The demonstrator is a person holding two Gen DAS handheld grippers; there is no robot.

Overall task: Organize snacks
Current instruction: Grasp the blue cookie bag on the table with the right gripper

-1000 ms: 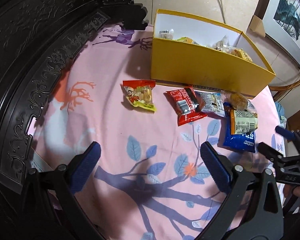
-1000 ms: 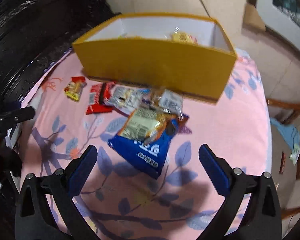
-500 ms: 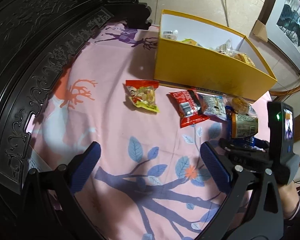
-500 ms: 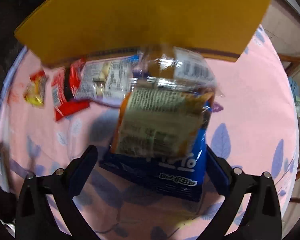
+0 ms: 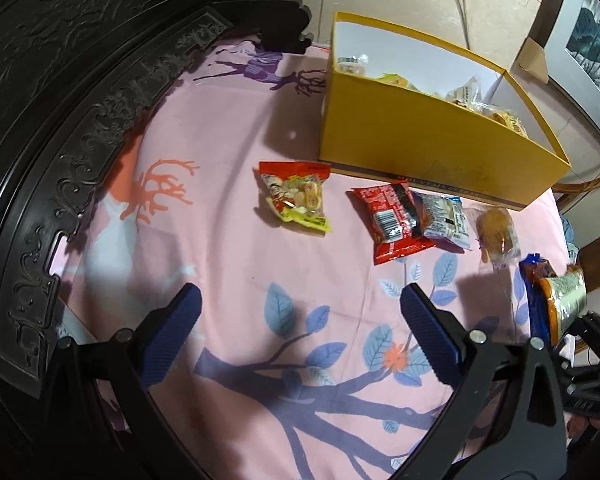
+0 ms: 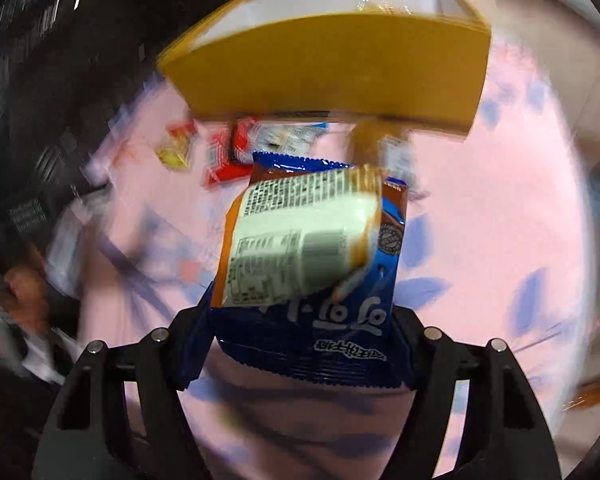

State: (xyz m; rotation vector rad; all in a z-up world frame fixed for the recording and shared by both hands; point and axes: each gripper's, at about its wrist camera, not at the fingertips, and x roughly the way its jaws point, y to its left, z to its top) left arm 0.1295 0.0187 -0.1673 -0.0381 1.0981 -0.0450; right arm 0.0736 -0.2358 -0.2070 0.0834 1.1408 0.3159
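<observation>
Pink cloth printed with deer and blue leaves covers the tabletop [image 5: 228, 128], edged by a dark carved wooden frame [image 5: 72, 120]. Right tongs [image 6: 300, 344] have just been closing and now grasp two stacked packets: a blue snack bag [image 6: 340, 328] with an orange-edged packet [image 6: 300, 240] lying loose on top. Ahead of them stands the open yellow box [image 6: 332, 72], already holding snacks. To do this well, I judge the pair should be carried level and high over the box's near wall, since the upper packet could slide off. Left tongs [image 5: 300, 336] hang released, nothing between them. Beyond them lie a red-and-yellow candy bag [image 5: 296, 196], a red packet [image 5: 392, 220], a white-labelled packet [image 5: 444, 216] and a clear-wrapped cake [image 5: 496, 232], none blocking the route.
</observation>
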